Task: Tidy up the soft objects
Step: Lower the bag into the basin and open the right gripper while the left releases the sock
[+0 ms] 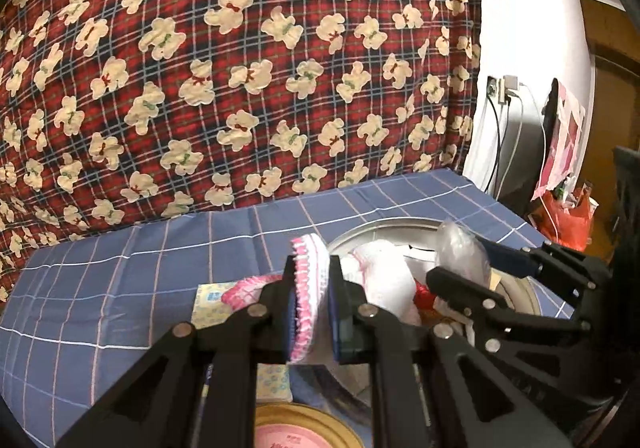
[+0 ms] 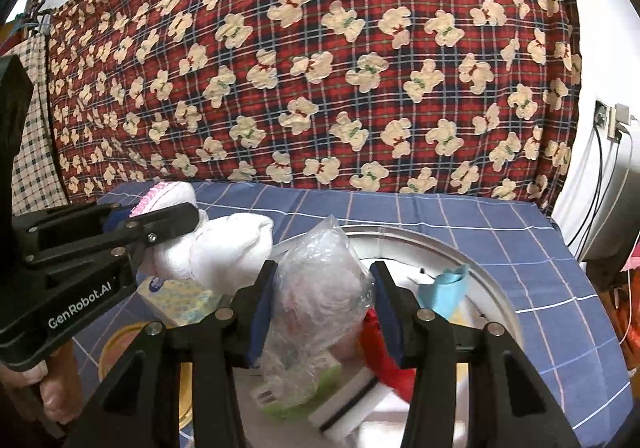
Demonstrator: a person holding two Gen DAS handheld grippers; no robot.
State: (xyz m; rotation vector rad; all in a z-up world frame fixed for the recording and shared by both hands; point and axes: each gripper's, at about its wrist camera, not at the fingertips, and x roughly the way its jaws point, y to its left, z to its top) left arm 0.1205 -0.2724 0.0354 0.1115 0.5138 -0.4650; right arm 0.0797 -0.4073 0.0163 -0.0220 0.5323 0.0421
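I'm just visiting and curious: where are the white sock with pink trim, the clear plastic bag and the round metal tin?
white sock (image 1: 308,288), left wrist view, on its pink-trimmed cuff.
plastic bag (image 2: 320,296), right wrist view, on its crinkled middle.
metal tin (image 2: 452,248), right wrist view, on its far inner rim.

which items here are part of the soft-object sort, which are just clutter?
In play:
- white cloth with pink trim, in the left gripper
- clear plastic bag, in the right gripper
- round white basin holding loose items

Lying about:
- round yellow lid
- tissue pack
- bear-print blanket
- wall socket and cables
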